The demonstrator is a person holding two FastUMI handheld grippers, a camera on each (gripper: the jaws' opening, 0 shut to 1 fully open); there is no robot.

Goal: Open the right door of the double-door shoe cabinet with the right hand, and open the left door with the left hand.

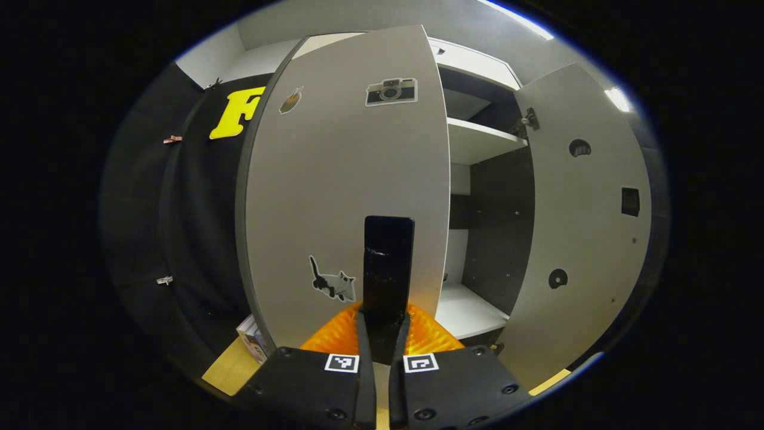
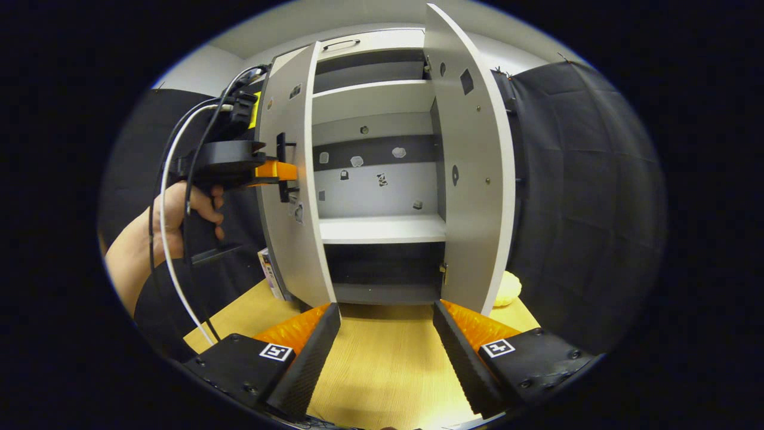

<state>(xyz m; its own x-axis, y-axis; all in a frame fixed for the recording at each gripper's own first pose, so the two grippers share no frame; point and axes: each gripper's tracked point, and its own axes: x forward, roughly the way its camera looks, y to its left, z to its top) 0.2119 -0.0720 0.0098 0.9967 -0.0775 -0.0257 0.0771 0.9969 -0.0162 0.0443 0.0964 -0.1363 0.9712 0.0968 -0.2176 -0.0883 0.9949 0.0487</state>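
Right door (image 2: 471, 167) open, right gripper (image 2: 387, 352) released; left gripper (image 1: 382, 334) clenched on handle (image 1: 388, 269), left door (image 1: 346, 179) part-open.

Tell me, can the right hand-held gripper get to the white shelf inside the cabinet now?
Probably yes. The right hand-held gripper is open and faces the white shelf, with the left door and right door both swung wide, so nothing seems to block the way.
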